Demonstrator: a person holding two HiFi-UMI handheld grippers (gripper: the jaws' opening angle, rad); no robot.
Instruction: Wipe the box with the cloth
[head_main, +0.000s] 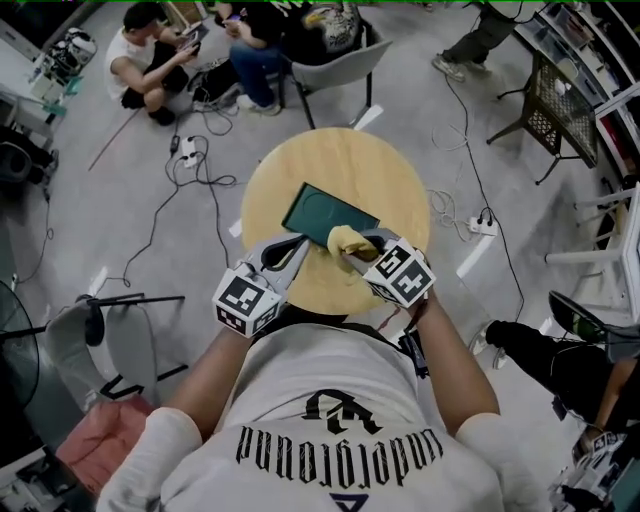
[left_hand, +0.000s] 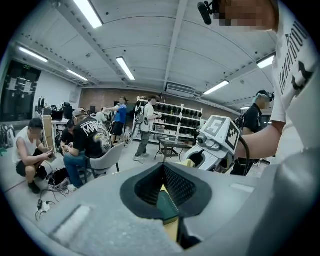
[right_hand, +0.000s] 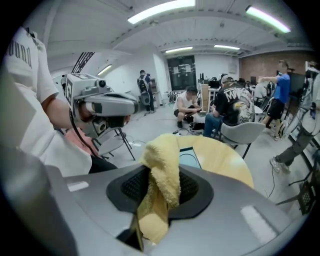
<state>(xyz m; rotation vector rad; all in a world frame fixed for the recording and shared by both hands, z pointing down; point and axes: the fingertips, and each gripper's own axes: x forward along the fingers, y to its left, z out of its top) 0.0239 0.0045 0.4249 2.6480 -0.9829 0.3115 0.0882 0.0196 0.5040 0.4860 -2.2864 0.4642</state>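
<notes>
Dark green box lies flat on the round wooden table, long axis diagonal, far-left to near-right. My left gripper is clenched on its near edge. My right gripper pinches the yellow cloth at the box's near-right corner — I can't see that corner under it.
</notes>
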